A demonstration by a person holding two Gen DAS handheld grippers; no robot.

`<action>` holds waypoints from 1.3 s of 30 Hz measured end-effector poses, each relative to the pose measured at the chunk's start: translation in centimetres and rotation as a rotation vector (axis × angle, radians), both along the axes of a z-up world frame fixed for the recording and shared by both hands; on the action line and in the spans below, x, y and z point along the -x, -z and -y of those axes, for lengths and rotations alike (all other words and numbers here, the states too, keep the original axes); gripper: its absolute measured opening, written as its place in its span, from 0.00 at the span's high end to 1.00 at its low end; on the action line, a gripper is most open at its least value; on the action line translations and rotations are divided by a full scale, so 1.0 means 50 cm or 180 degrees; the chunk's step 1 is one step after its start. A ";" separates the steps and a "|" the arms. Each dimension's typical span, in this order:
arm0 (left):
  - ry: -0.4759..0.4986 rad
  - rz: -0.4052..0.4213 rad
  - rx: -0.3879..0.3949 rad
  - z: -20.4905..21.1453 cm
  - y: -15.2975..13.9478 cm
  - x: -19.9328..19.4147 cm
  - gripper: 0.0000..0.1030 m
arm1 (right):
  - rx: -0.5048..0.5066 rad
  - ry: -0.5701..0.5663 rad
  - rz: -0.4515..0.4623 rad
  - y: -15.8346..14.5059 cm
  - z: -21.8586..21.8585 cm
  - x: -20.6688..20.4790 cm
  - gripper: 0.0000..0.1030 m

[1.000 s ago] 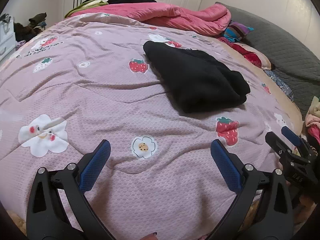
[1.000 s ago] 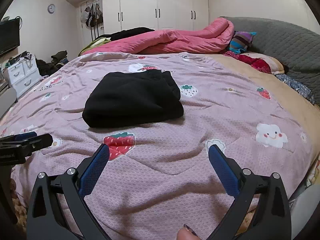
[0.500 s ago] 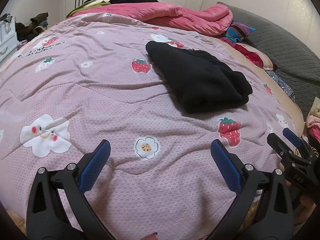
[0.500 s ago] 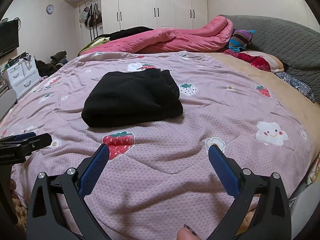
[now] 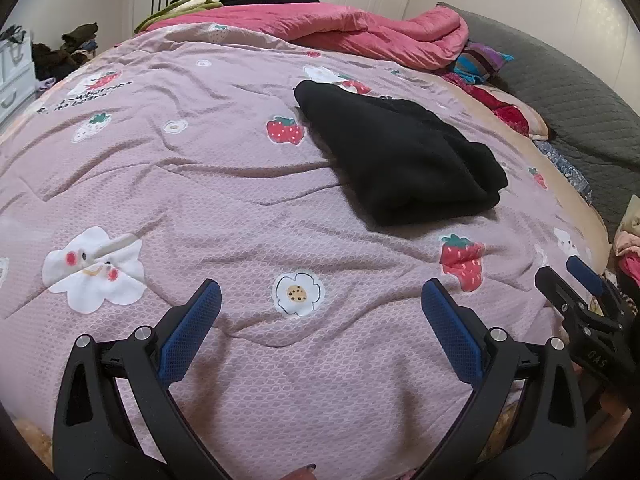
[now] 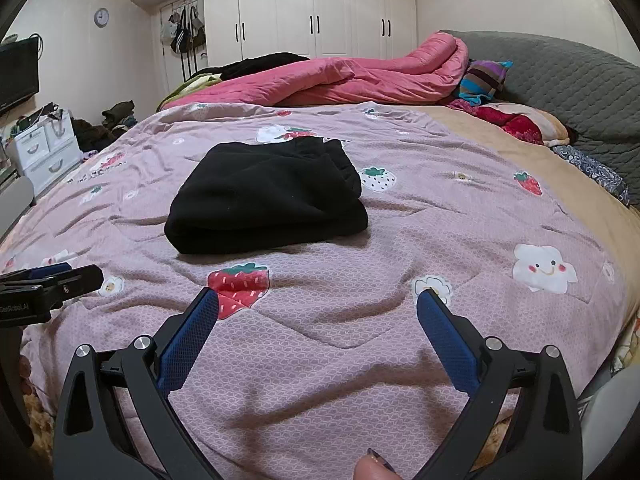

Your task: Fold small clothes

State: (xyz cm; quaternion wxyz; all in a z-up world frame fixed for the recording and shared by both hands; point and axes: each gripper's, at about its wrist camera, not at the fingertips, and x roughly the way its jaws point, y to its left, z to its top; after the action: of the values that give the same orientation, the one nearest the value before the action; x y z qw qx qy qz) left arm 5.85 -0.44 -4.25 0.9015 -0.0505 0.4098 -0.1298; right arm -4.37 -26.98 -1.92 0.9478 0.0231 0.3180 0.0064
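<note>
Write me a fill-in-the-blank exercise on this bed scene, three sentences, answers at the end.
1. The folded garment lying on the bedspread is ____ in colour.
2. Both the left gripper and the right gripper hold their fingers ____.
3. The fruit printed just in front of the garment is a ____.

Answers: black; open; strawberry

Bed with mauve strawberry-and-flower print quilt (image 5: 224, 200) (image 6: 400, 240)
Folded black fleece garment (image 5: 404, 156) (image 6: 268, 196) on top; rumpled pink duvet (image 5: 360, 32) (image 6: 360, 76) at far edge.

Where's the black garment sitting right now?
The folded black garment lies mid-bed on the pink quilt, ahead-left in the right wrist view, just beyond a strawberry print.
</note>
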 end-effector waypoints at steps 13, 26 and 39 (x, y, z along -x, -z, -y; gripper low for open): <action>-0.0008 -0.0004 -0.0012 0.000 0.000 -0.001 0.09 | 0.0009 0.0010 -0.0002 0.000 -0.001 0.000 0.04; -0.0037 0.0002 -0.0033 -0.004 -0.003 0.000 0.09 | 0.0013 0.0038 -0.0007 -0.002 0.001 0.003 0.04; -0.0067 -0.0007 -0.0133 -0.002 -0.001 -0.001 0.09 | 0.0022 0.0079 -0.0020 -0.002 0.001 0.005 0.04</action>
State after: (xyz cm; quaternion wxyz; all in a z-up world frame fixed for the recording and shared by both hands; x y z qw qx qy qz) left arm 5.89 -0.36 -4.22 0.9032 -0.0360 0.4128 -0.1117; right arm -4.62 -27.01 -1.84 0.9468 0.0238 0.3207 -0.0066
